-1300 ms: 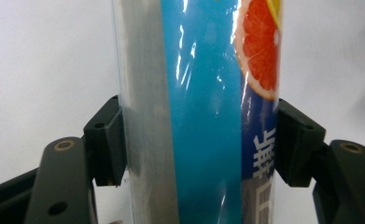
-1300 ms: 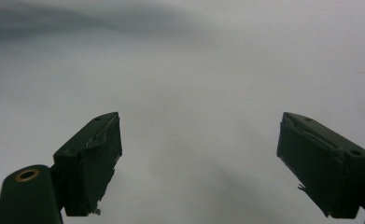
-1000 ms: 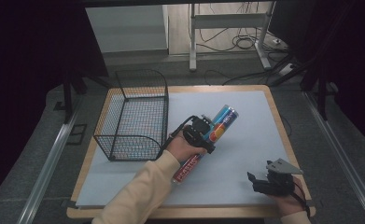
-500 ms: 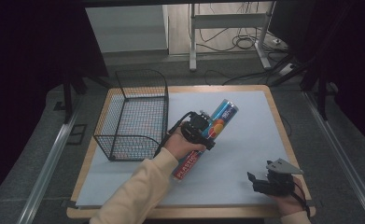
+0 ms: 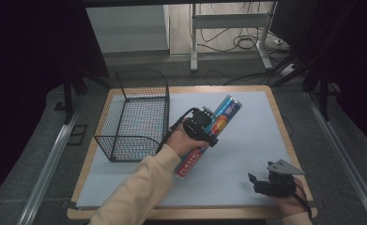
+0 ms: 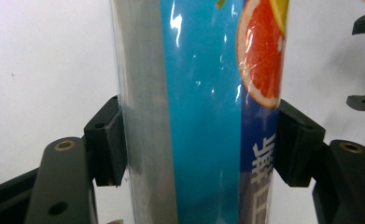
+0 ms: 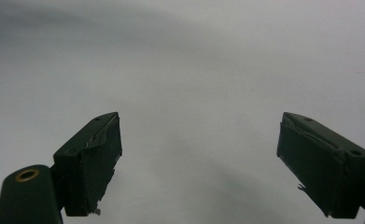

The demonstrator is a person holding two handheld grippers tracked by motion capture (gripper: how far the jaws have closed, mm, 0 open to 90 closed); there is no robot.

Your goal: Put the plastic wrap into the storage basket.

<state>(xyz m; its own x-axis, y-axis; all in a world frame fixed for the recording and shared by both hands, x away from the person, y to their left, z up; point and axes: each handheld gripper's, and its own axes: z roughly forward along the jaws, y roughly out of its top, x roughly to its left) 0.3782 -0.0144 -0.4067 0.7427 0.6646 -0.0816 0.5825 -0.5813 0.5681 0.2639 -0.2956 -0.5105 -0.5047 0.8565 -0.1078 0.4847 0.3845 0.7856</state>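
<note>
Bench [image 5: 247, 154]: a wooden-edged top under a pale sheet, carrying the wire basket at the left and the roll near the middle.
Wire basket [image 5: 125, 140]: black mesh, upright, nothing inside it as far as the high view shows; the drop-off has not happened.
Roll [image 5: 214, 131]: a long tube in blue wrap with an orange-slice print and a red end, lying slantwise just right of the basket, its blue end pointing away from the person. Whether it rests on the sheet or is lifted a little is hard to judge from above.
Left gripper [image 5: 204, 129]: its fingers [image 6: 106, 140] are clamped on the roll's two sides, so the grasp looks done.
Right gripper [image 5: 265, 183]: parked near the bench's front right corner, well apart from the roll, fingers [image 7: 91, 158] spread wide with nothing between them.
Progress: pick-up seems secured; what is left, I judge, is carrying the roll over the basket rim and letting go.
</note>
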